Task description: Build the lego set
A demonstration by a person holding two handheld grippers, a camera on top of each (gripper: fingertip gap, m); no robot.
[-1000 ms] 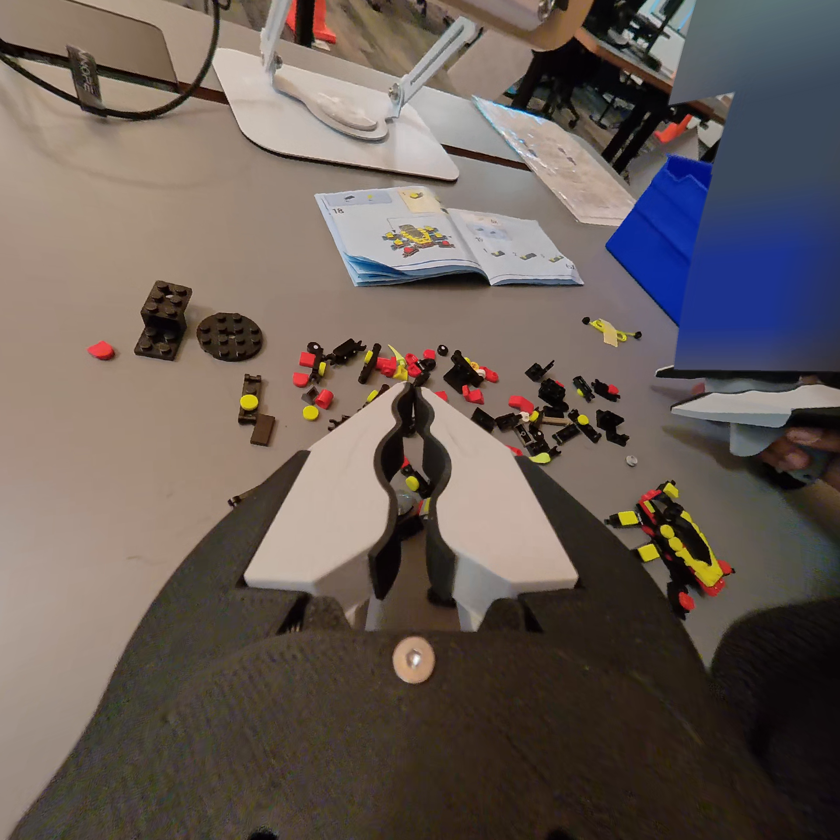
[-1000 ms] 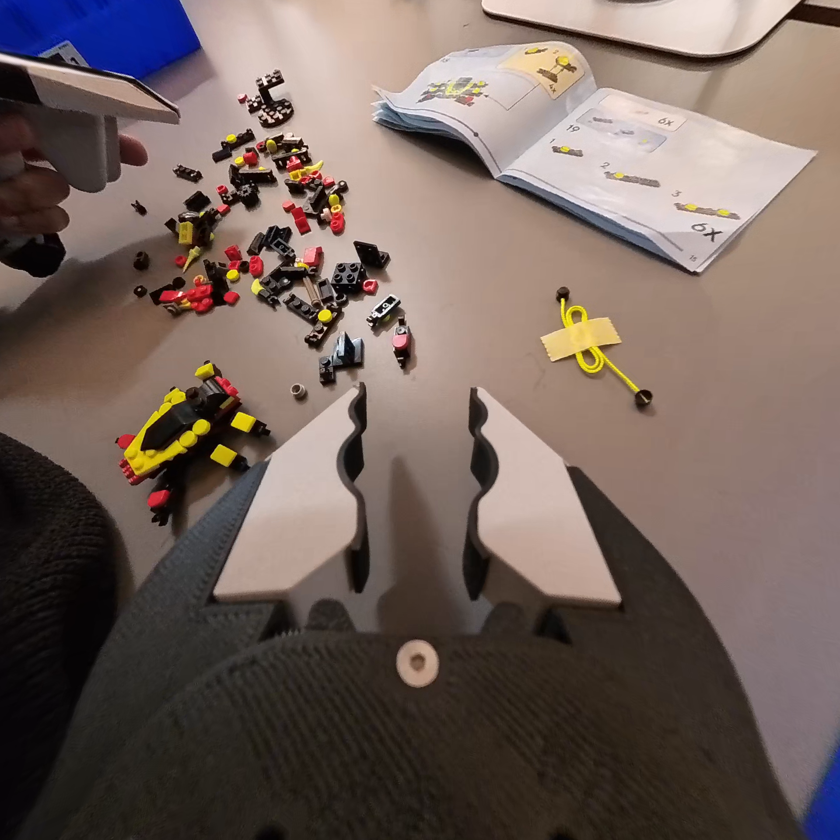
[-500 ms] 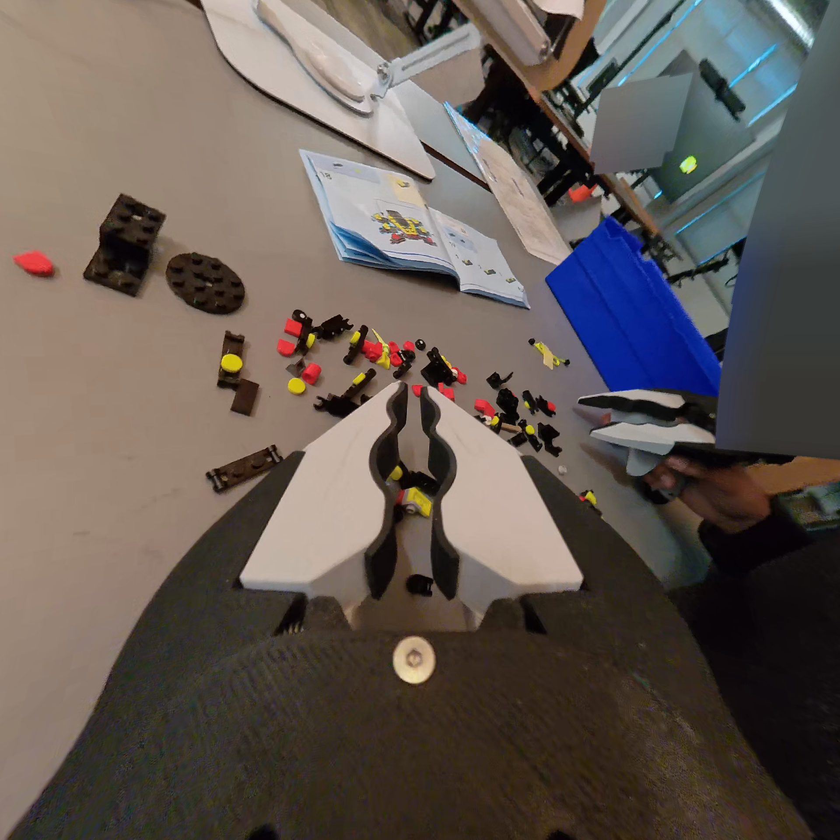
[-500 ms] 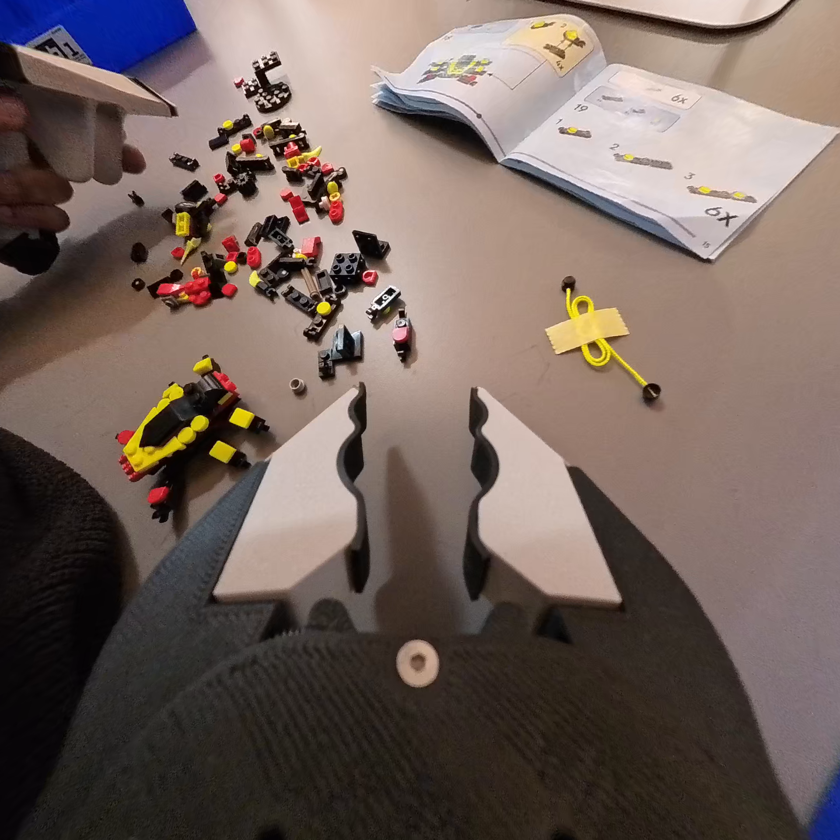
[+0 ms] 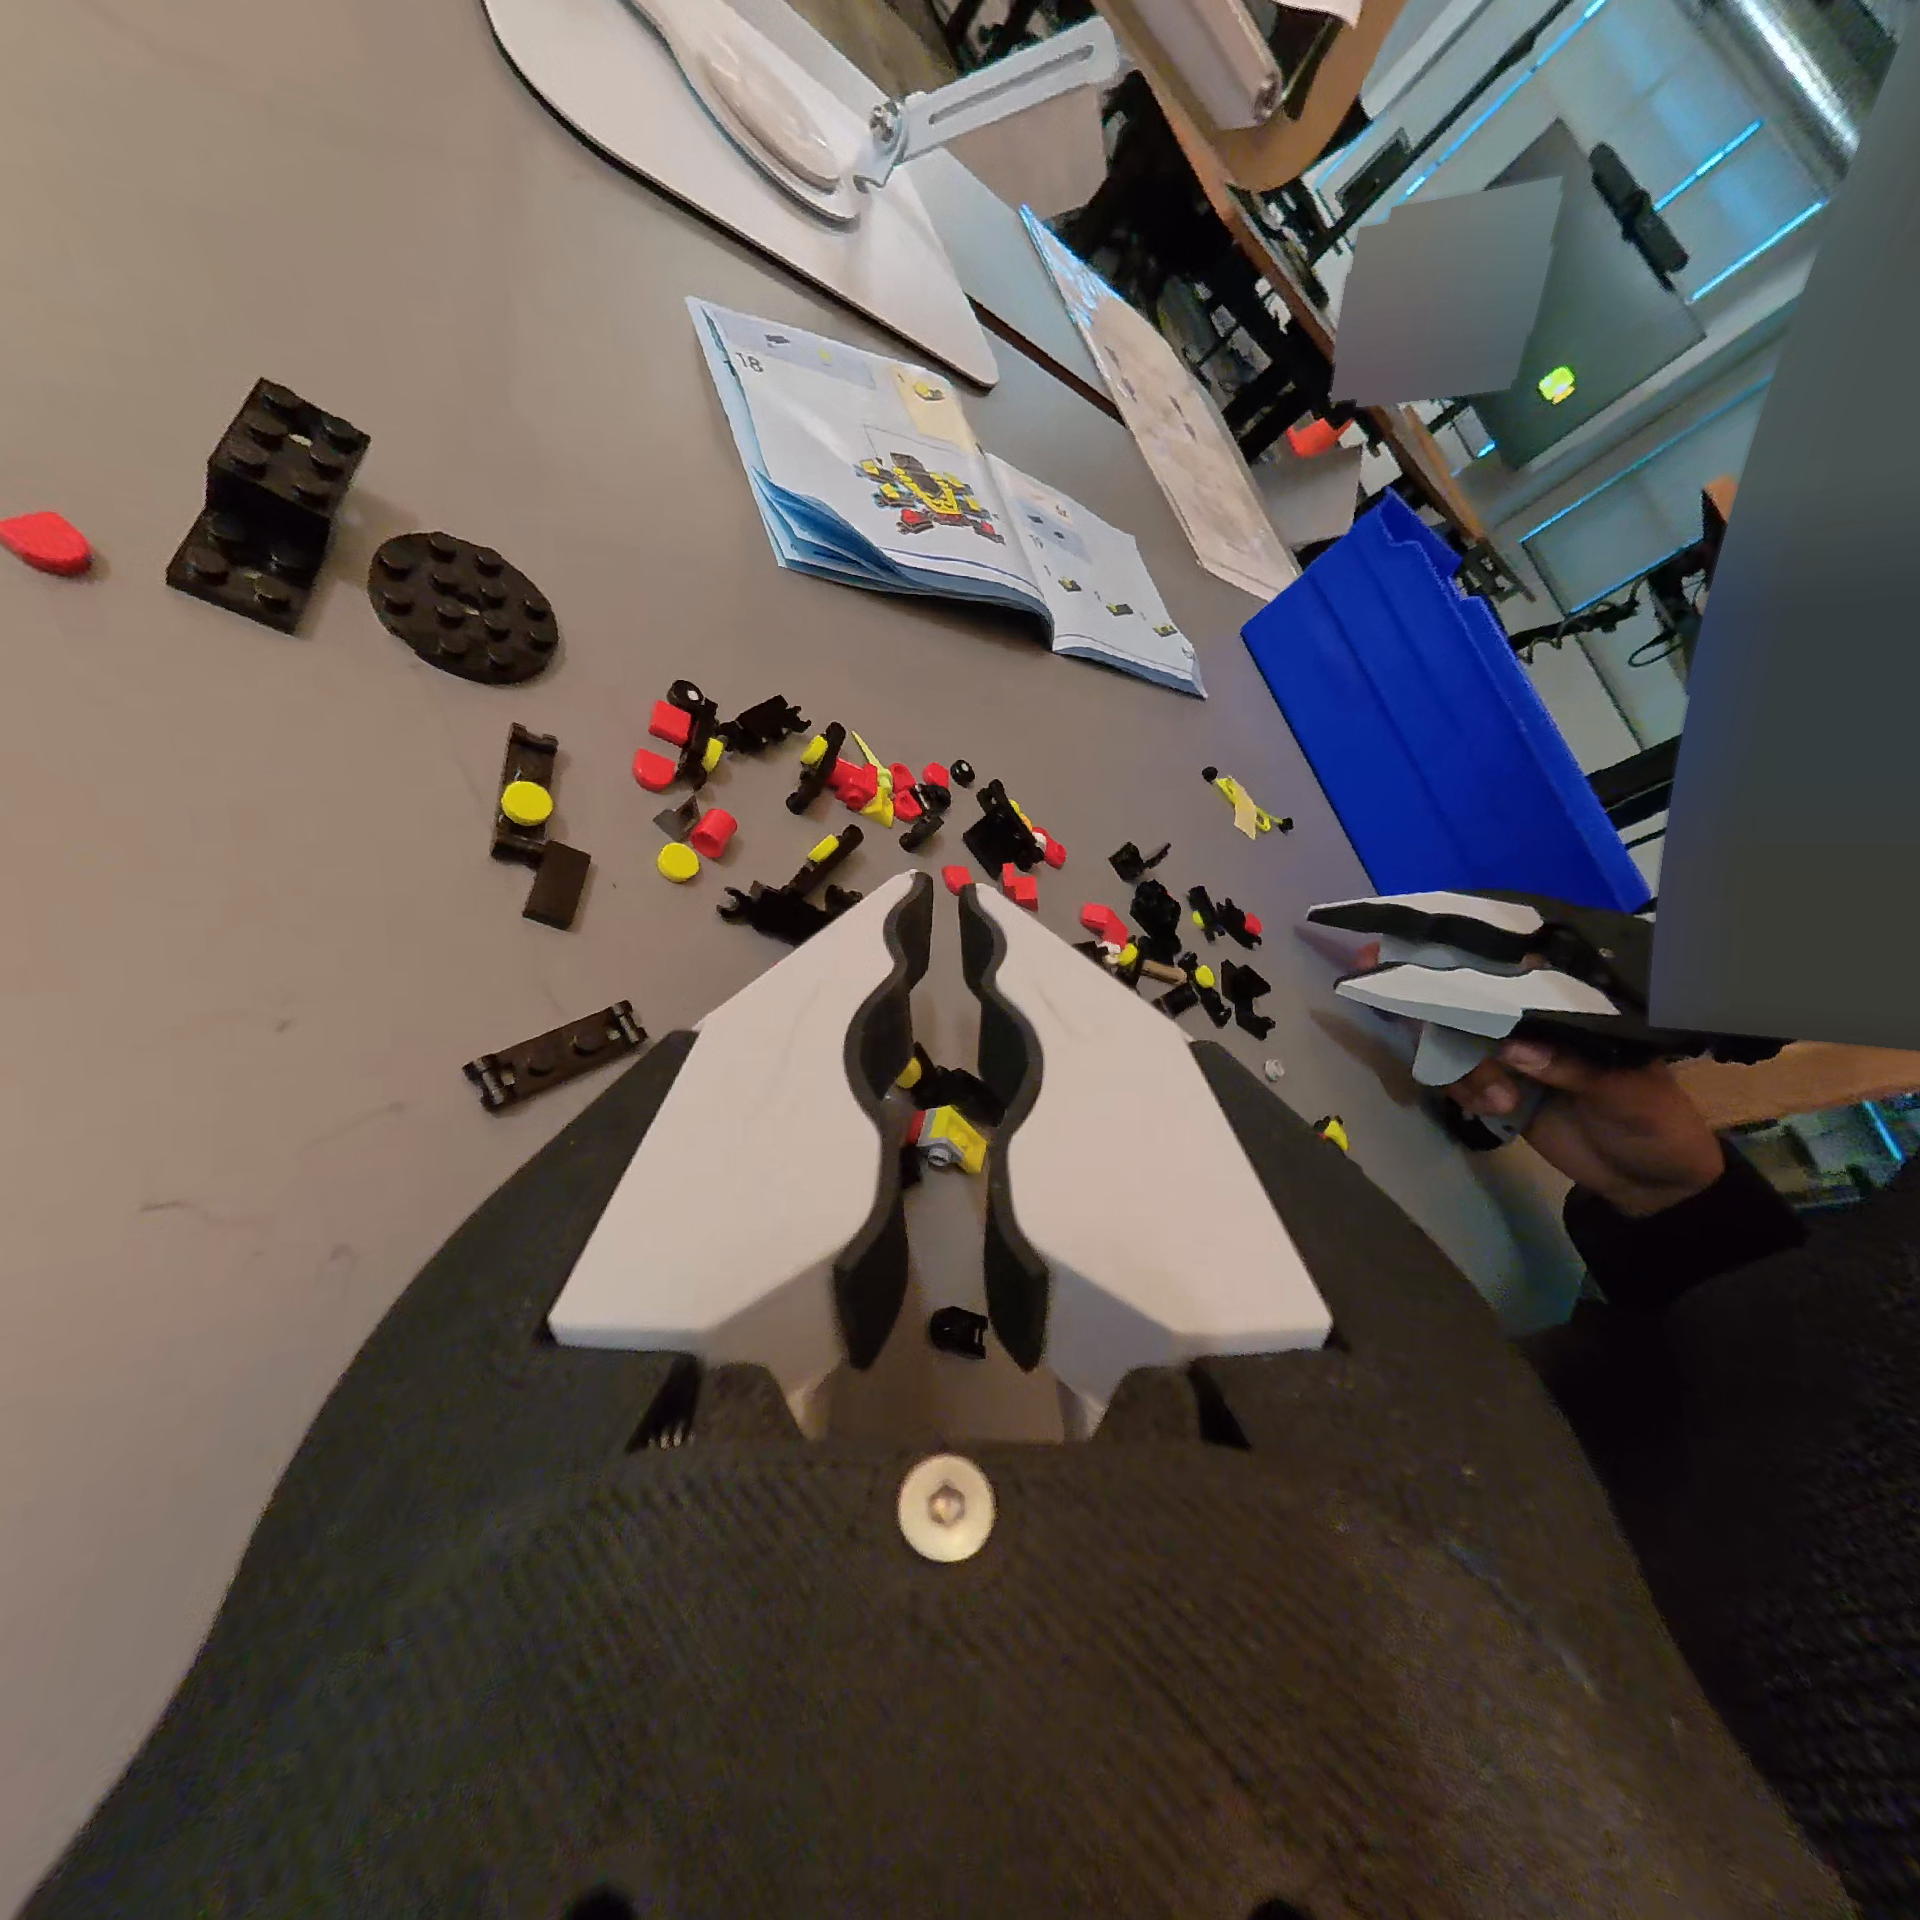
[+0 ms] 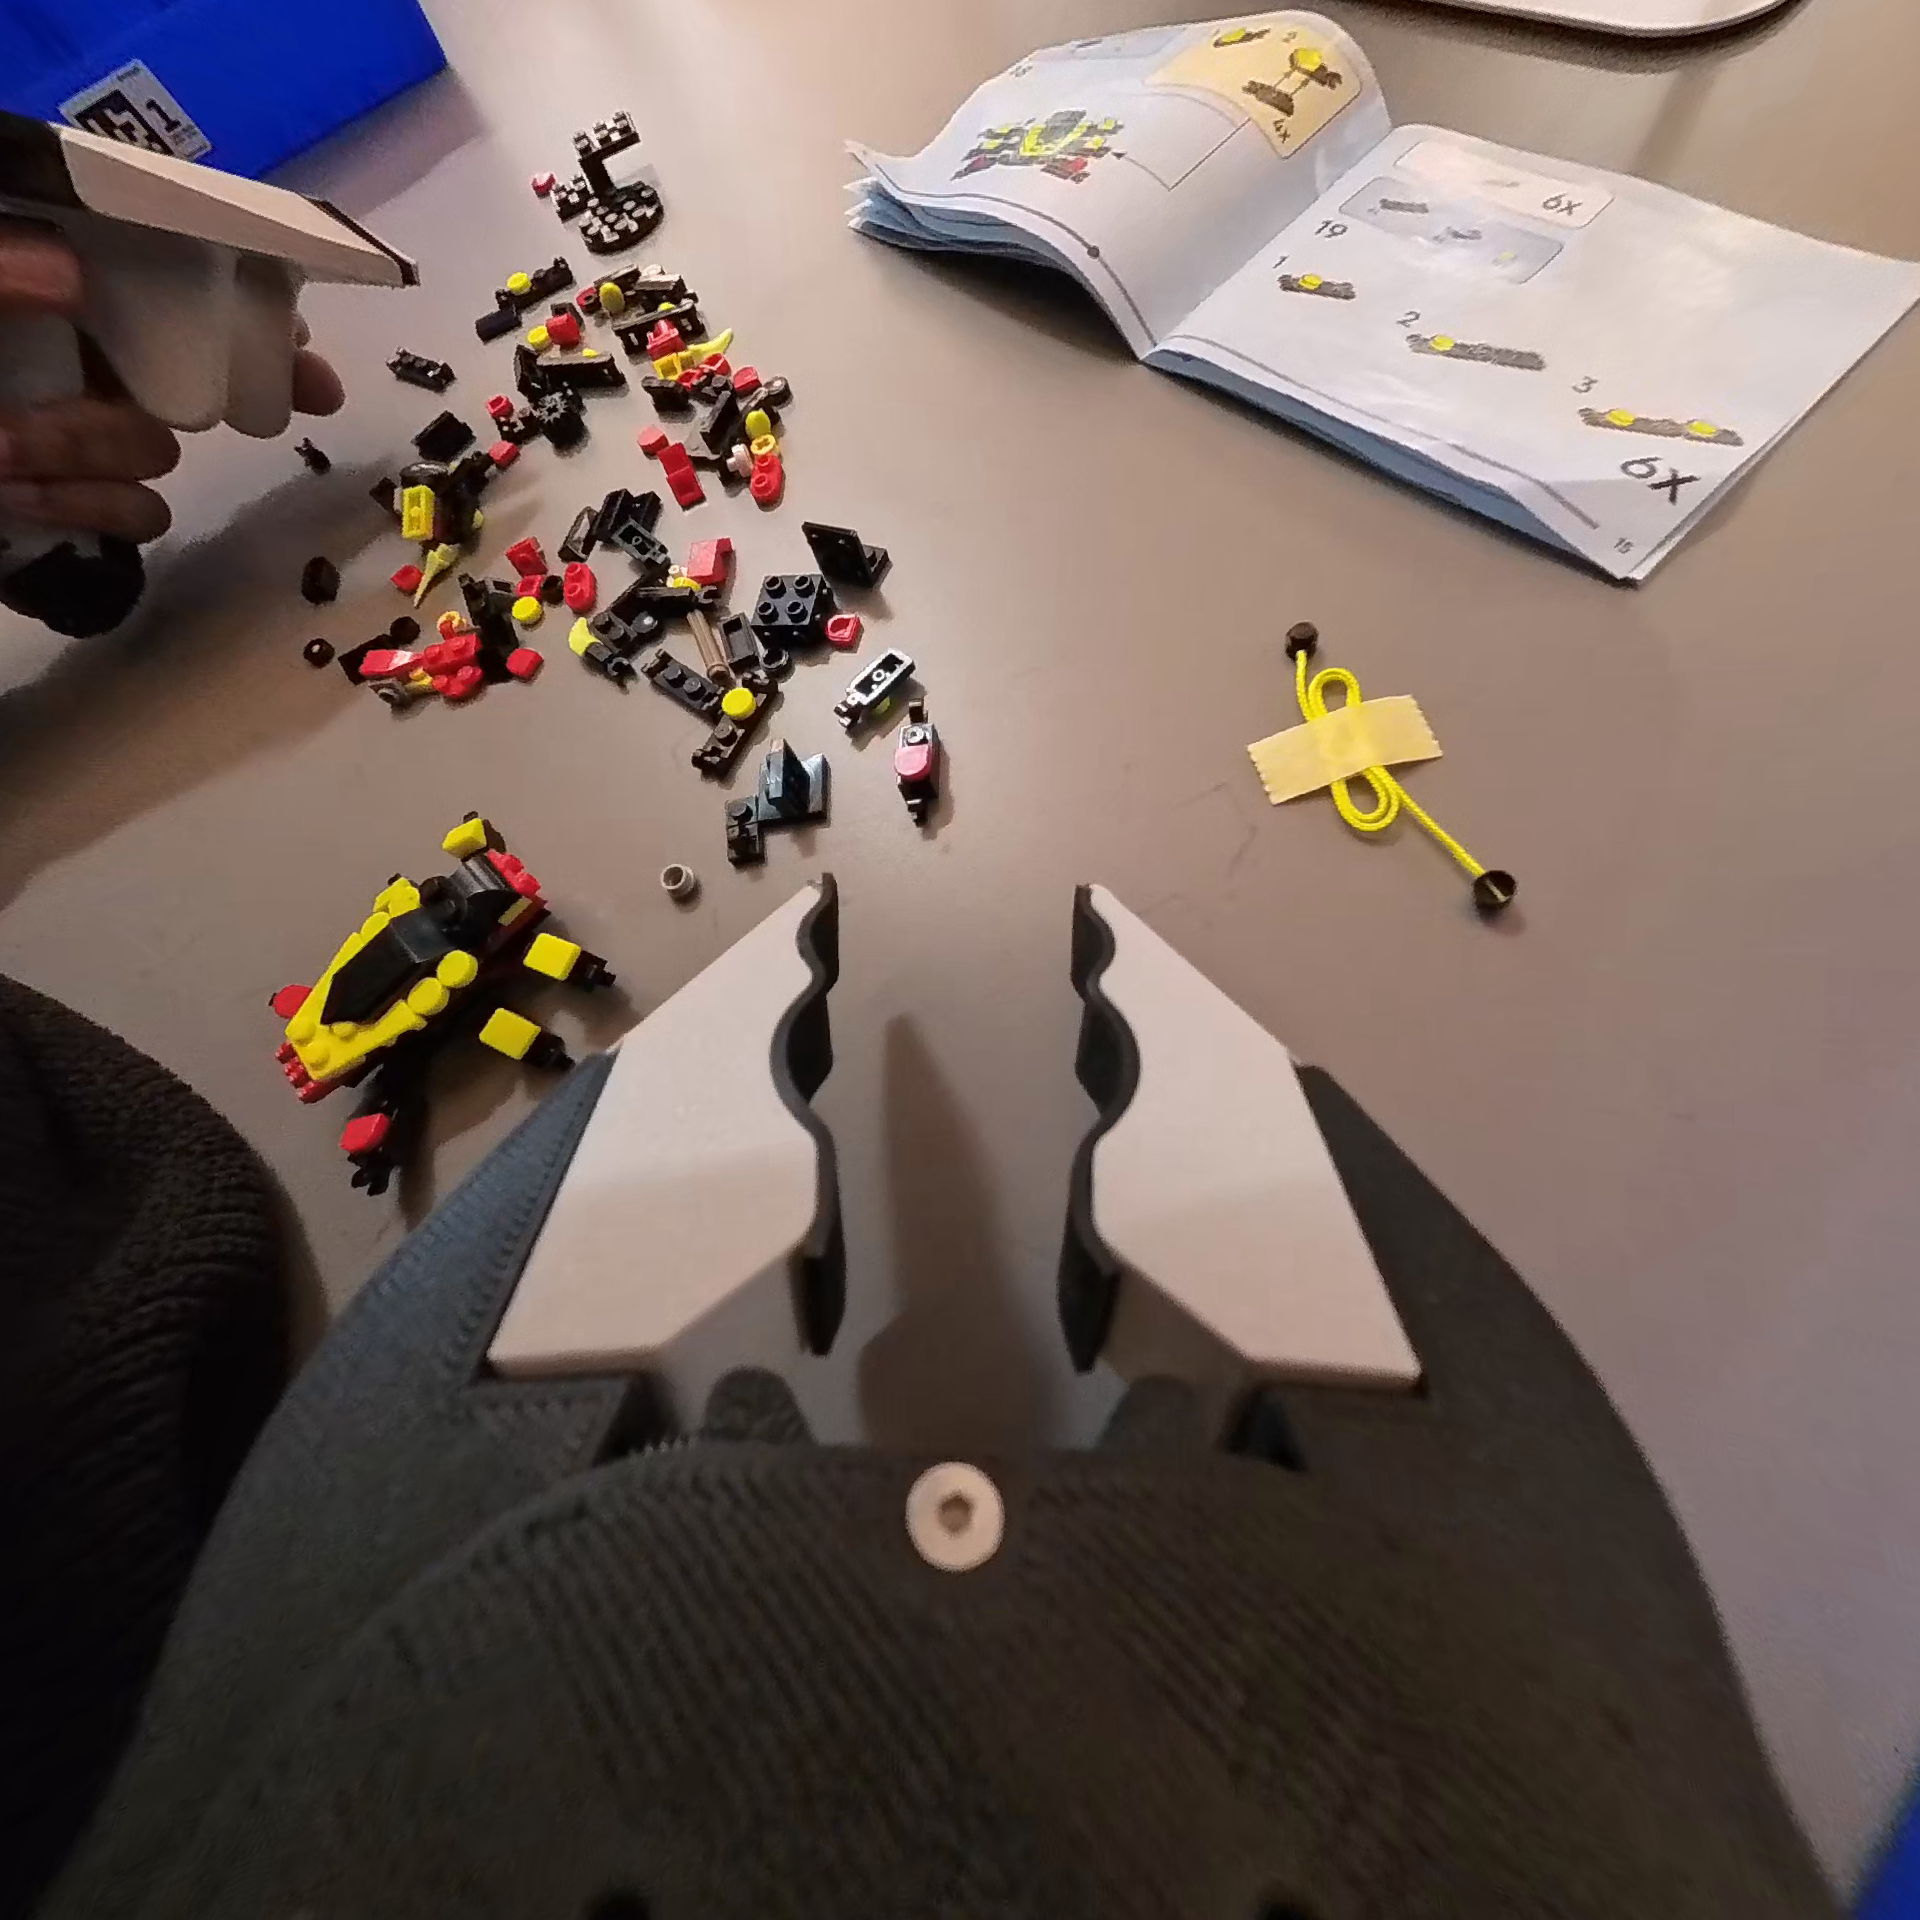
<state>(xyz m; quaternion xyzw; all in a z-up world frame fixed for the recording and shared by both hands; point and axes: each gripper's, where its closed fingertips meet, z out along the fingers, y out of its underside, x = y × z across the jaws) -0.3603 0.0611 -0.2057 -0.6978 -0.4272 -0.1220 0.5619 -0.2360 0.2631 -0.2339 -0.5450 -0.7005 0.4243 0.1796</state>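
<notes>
Loose black, red and yellow lego pieces point(image 5: 935, 810) lie in a pile mid-table; the pile also shows in the right wrist view point(image 6: 644, 499). A partly built yellow, black and red model point(image 6: 416, 977) sits on the table near me. My left gripper point(image 5: 938, 888) hovers over the near side of the pile, its tips almost touching, nothing seen between them; it also shows in the right wrist view point(image 6: 400, 272). My right gripper point(image 6: 954, 894) is open and empty above bare table, just right of the model; it also shows in the left wrist view point(image 5: 1330, 948).
An open instruction booklet point(image 6: 1351, 260) lies beyond the pile. A yellow string with tape point(image 6: 1351, 748) lies to the right. A black bracket point(image 5: 270, 499), a round black plate point(image 5: 462, 608) and a red piece point(image 5: 42, 540) lie far left. A blue bin point(image 5: 1423, 707) and a white stand base point(image 5: 779, 177) stand behind. About 25 cm separates my left fingertips from my right. The left tips stand about 10 cm off the round black plate point(image 5: 462, 608).
The left gripper has tilted and rolled over the pile, and its tips have parted a hair. The right gripper has barely moved and stays open.
</notes>
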